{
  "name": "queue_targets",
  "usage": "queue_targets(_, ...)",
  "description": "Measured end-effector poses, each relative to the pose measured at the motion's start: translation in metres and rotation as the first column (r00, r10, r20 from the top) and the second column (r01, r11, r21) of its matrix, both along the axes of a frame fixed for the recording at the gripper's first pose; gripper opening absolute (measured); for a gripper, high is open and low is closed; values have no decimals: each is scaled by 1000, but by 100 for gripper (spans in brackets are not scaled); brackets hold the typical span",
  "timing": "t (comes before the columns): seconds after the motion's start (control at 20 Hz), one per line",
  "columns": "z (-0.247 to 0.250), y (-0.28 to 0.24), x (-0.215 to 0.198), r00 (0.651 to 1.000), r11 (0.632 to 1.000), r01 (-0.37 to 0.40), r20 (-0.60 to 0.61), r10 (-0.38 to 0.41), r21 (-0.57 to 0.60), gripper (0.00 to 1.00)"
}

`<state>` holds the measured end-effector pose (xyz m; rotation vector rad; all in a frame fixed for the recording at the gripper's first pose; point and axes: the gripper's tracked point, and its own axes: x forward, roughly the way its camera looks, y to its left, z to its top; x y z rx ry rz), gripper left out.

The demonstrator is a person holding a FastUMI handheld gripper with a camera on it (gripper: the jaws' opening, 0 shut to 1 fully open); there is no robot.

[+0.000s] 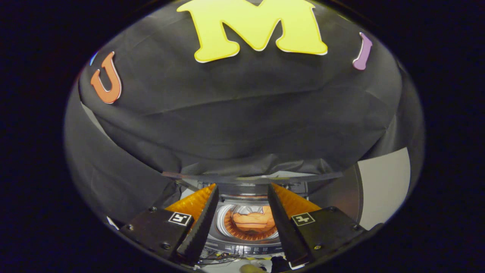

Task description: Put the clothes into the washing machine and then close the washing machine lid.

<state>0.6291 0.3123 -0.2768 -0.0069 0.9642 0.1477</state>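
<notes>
Below and beyond my fingers stands the top-loading washing machine [242, 248], its drum open to view. An orange garment [253, 221] lies bunched inside the drum. The raised lid [250, 177] shows edge-on as a thin dark bar just above the fingertips, at the back of the machine. My gripper [242, 189] is open, with orange-backed black fingers [197, 223] spread on either side of the drum opening and nothing between them. It hovers well above the machine, touching nothing.
Black cloth wall hangs close behind the machine and curves around the left side. A pale panel [382, 185] stands to the right. Some cables lie by the machine's front control strip [242, 250].
</notes>
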Motion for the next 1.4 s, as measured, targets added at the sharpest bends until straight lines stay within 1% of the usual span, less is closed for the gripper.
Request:
queue_targets(0.15, -10, 6, 22, 1000, 1000, 3, -4, -3, -3, 81)
queue_targets(0.3, -23, 7, 35, 999, 1000, 24, -28, -25, -3, 82)
queue_targets(0.45, -29, 6, 40, 999, 1000, 29, -39, -30, -7, 82)
queue_targets(0.6, -33, 3, 38, 997, 999, 45, -56, -45, -6, 82)
queue_targets(0.8, -35, 2, 34, 998, 999, 26, -52, -27, -19, 82)
queue_targets(1.4, -28, -2, 8, 1000, 999, 17, -1, -17, -33, 83)
